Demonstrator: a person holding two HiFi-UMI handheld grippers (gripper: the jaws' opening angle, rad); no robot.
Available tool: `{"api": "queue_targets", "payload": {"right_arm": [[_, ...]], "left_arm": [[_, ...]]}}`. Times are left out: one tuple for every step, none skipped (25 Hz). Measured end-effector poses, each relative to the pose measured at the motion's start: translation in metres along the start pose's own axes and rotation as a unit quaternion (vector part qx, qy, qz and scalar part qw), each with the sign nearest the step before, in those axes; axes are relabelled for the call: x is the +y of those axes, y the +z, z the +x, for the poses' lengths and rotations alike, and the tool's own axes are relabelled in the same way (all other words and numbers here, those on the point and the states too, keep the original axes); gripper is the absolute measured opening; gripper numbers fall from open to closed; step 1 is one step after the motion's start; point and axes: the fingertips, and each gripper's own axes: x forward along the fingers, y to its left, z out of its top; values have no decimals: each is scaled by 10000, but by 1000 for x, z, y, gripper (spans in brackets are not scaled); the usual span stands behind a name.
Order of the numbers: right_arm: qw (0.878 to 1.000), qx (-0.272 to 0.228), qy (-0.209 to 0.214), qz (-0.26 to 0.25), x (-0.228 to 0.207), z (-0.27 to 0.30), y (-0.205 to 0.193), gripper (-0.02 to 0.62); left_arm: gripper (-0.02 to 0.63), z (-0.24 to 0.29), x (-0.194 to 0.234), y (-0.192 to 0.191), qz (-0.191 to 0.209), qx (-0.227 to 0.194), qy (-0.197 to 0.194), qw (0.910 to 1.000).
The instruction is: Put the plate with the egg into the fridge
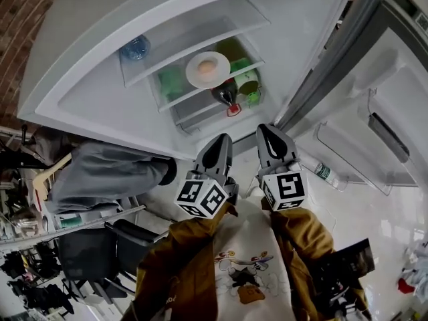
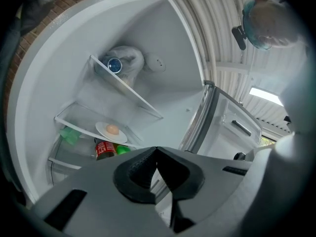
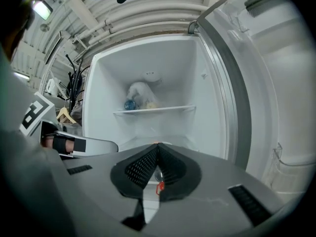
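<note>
Workshop-type space: brick wall, corrugated roof, office chairs nr fridge.

Mustard-brown jacket sleeves meet the grey left gripper and right gripper, each carrying a white cube of black square markers.

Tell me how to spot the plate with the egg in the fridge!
Look into the open white fridge and go down to the second glass shelf, below the one with the water bottle. The plate sits near its front edge, above a cola bottle. It is the only flat, round, white thing, with one pale brown egg in the middle.
</note>
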Motion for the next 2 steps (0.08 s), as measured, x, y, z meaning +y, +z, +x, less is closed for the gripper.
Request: {"api": "queue_targets", "payload": {"right_arm": [[10000,25,-13,24,2,-1,0,6],[10000,48,-26,48,4,-1,0,6]], "left_arm": [[9,-2,0,0,-8,27,-8,10000],[9,-5,0,0,-14,56,-17,10000]]}}
